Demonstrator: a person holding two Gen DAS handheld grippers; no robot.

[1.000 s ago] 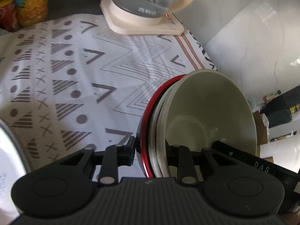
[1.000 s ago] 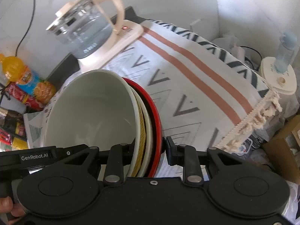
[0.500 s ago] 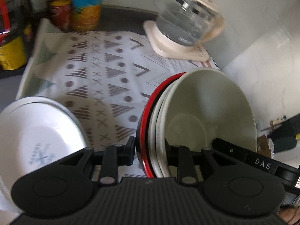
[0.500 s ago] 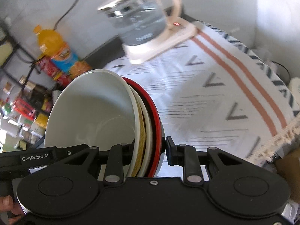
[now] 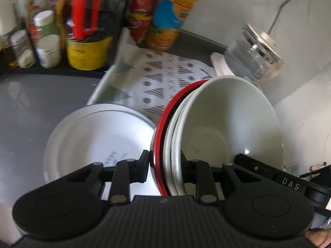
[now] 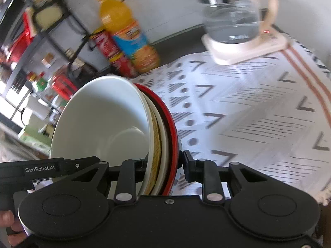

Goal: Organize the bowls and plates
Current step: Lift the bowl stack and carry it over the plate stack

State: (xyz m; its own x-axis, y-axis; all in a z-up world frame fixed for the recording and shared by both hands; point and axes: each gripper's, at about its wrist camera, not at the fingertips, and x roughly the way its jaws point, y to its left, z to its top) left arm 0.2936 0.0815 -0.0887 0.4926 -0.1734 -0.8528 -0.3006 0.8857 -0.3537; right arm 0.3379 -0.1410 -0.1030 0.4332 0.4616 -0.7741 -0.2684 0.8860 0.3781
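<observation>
Gripping the nested stack [image 5: 206, 136] from two opposite sides, both tools are clamped on its rim: left gripper [image 5: 165, 165] has its jaws narrowed across the red bowl [image 5: 160, 136] on the outside and the white bowl [image 5: 231, 124] on the inside, and right gripper [image 6: 163, 165] does the same from the far edge, w/ a yellow-patterned rim [image 6: 156, 136] sandwiched in between. Stack is carried tilted, mouths roughly sideways, up in the air over the patterned cloth [image 6: 248, 113]; relative to the white plate [image 5: 99, 140] it sits just beside and a bit above that plate's right edge. Handling, my guess: ceramic or melamine, so stiff, glazed and slick, probably heavy-ish as several pieces together, chip-prone if rims knock. Loose nesting means inner bowls could slide out when tipped, so best keep the pinch across all rims, both sides level, and lower the base flat. Hard to tell: exact no. of pieces in the stack, since only rim edges show; bases are hidden behind the gripper bodies; whether the stack clears the plate or brushes it isn't readable. Bkgd is motion-blurred, incl. the kettle [image 6: 233, 18] and orange bottle [image 6: 128, 35], and shelf jars [image 5: 47, 39] are smeared.
</observation>
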